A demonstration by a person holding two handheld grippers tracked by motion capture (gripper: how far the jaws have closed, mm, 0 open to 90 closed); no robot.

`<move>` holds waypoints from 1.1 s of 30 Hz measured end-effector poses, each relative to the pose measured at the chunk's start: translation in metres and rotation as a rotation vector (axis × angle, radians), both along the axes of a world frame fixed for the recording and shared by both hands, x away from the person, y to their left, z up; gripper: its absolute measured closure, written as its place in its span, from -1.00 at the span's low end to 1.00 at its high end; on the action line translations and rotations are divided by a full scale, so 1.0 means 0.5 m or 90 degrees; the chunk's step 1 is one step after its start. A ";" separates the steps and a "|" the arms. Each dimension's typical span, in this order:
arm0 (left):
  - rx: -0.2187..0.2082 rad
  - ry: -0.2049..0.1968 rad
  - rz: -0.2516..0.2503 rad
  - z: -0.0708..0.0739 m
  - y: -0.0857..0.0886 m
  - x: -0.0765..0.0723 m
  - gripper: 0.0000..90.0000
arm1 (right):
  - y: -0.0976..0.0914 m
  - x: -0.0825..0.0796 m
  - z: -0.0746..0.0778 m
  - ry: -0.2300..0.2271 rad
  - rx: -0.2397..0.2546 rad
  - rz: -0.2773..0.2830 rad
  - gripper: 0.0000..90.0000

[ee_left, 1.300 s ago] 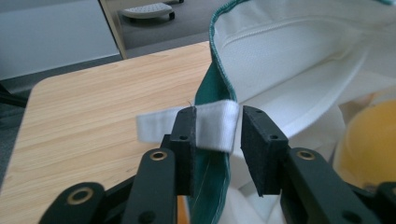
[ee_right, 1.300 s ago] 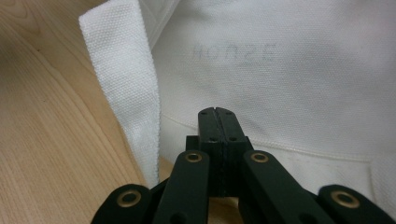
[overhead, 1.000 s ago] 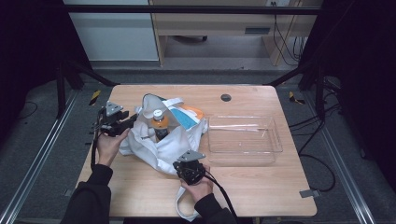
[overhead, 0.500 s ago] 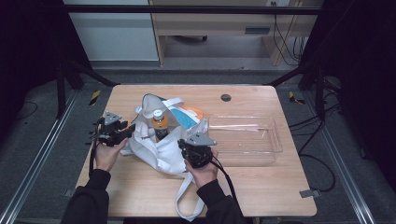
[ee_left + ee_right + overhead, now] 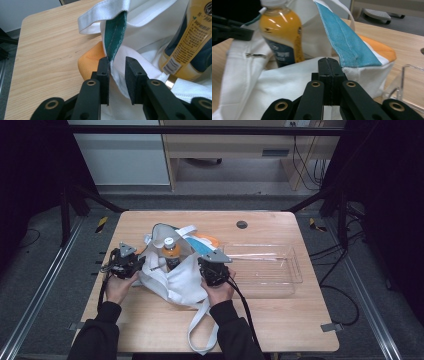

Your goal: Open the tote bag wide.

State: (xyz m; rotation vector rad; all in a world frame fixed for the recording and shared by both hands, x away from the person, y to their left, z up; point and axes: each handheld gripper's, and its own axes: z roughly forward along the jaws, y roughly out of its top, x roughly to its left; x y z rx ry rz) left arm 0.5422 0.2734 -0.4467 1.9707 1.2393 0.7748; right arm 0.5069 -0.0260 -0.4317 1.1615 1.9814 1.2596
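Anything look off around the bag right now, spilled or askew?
No spill. The bottle stands capped in the bag. The bag's long strap trails off the table's near edge. The left gripper's jaws straddle the bag's rim, not yet clamped.

Cloth, plastic and wood around your jaws

Between your left gripper (image 5: 117, 72) pads you have the matt woven cloth of the white bag (image 5: 150, 45), with a green stitched hem; right of them the bottle (image 5: 190, 42) is glossy plastic with a shiny printed label. Above your right gripper (image 5: 328, 65), the blue trim (image 5: 349, 45) looks rough. The table (image 5: 50, 50) is smooth pale wood, the tray (image 5: 265, 265) clear plastic.
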 end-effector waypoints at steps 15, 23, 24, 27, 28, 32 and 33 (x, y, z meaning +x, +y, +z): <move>0.007 -0.006 -0.004 0.004 -0.004 -0.008 0.54 | -0.030 0.008 -0.005 0.015 0.021 -0.002 0.92; -0.023 -0.030 -0.013 0.025 -0.002 -0.035 0.35 | -0.036 -0.023 0.012 -0.012 0.033 0.049 0.69; -0.031 -0.032 -0.014 0.028 -0.001 -0.040 0.32 | -0.038 -0.026 0.015 -0.013 0.032 0.056 0.67; -0.053 -0.042 -0.027 0.036 -0.001 -0.061 0.27 | -0.044 -0.035 0.023 -0.012 0.023 0.068 0.54; -0.053 -0.042 -0.027 0.036 -0.001 -0.061 0.25 | -0.044 -0.035 0.023 -0.012 0.023 0.068 0.54; -0.065 -0.050 -0.043 0.043 -0.004 -0.082 0.17 | -0.061 -0.043 0.032 -0.012 0.012 0.073 0.36; -0.072 -0.057 -0.050 0.045 -0.005 -0.093 0.15 | -0.071 -0.047 0.036 -0.012 0.008 0.074 0.28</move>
